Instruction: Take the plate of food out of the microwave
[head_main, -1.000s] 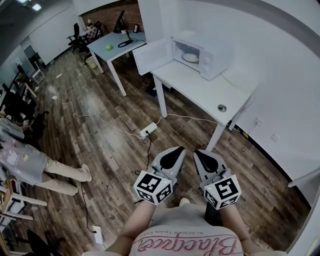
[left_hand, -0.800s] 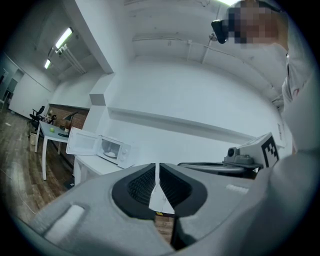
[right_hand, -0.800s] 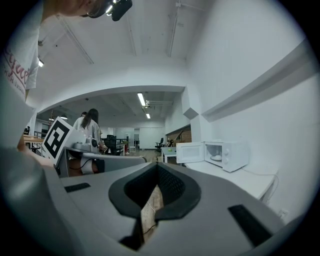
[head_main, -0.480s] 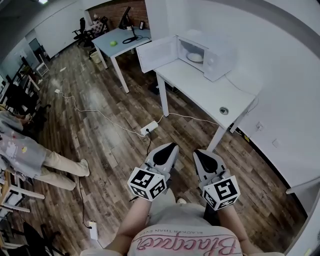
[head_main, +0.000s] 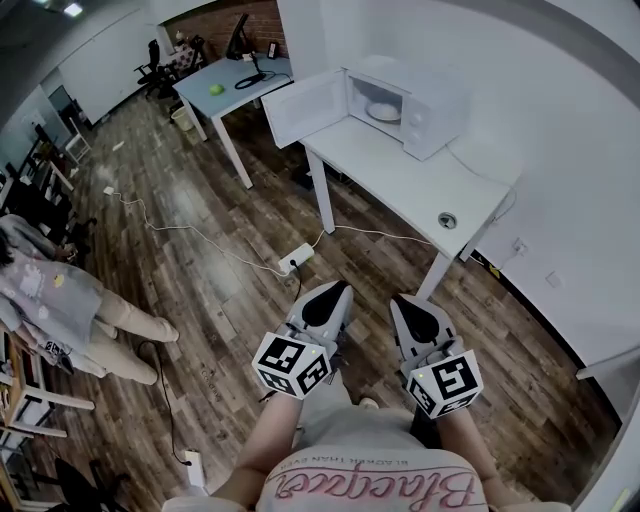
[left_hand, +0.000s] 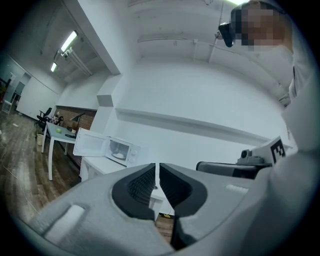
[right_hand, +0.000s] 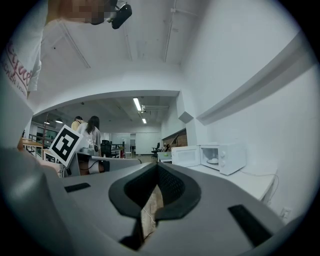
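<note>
A white microwave (head_main: 425, 112) stands at the far end of a white table (head_main: 400, 185), its door (head_main: 305, 105) swung open to the left. Inside it a white plate (head_main: 383, 112) shows; what lies on the plate is too small to tell. My left gripper (head_main: 335, 290) and right gripper (head_main: 408, 302) are held side by side above the wooden floor, well short of the table. In the left gripper view the microwave (left_hand: 124, 149) is far ahead of the left gripper (left_hand: 157, 165), whose jaws are shut on nothing. The right gripper (right_hand: 156, 166) is shut and empty too, with the microwave (right_hand: 222, 156) off to its right.
A power strip (head_main: 297, 260) and cables lie on the floor between me and the table. A second table (head_main: 225, 85) with a green object stands beyond the microwave door. A person (head_main: 55, 300) is at the left. The near tabletop has a cable hole (head_main: 447, 220).
Both grippers have edged forward over the floor towards the table, the left one also slightly left. Their jaws stand the same. The person at the left has shifted.
</note>
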